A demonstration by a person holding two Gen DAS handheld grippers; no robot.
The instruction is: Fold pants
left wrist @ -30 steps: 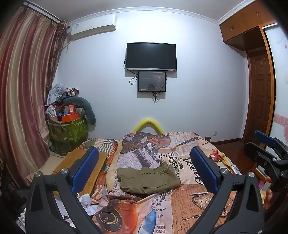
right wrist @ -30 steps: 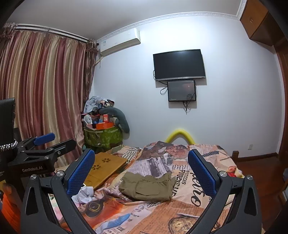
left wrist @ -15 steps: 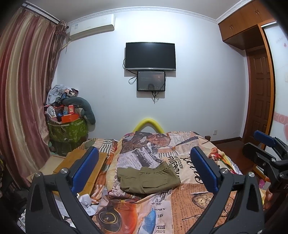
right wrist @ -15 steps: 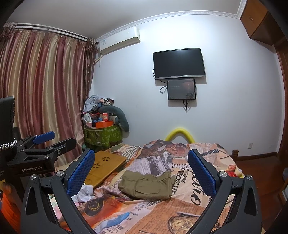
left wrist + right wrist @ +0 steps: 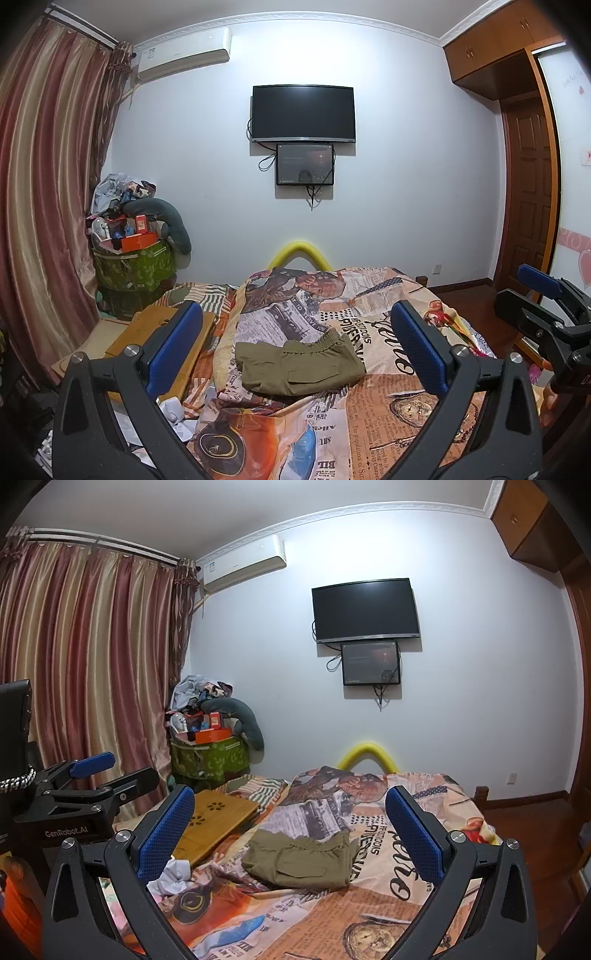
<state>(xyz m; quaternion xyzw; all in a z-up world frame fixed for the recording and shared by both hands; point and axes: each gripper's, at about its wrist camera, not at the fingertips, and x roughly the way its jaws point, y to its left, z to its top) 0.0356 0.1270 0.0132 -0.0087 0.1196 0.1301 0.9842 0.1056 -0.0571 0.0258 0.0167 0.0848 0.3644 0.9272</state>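
Lying folded, pants (image 5: 300, 365) beyond both tools

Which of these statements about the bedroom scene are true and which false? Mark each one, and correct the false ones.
1. The olive pants lie folded on the printed bedspread. True.
2. The left gripper is clamped on the pants. False: it is open, holding nothing.
3. The right gripper is open. True.
4. The wall television shows a bright picture. False: its screen is dark.
5. A wooden lap desk lies left of the pants. True.
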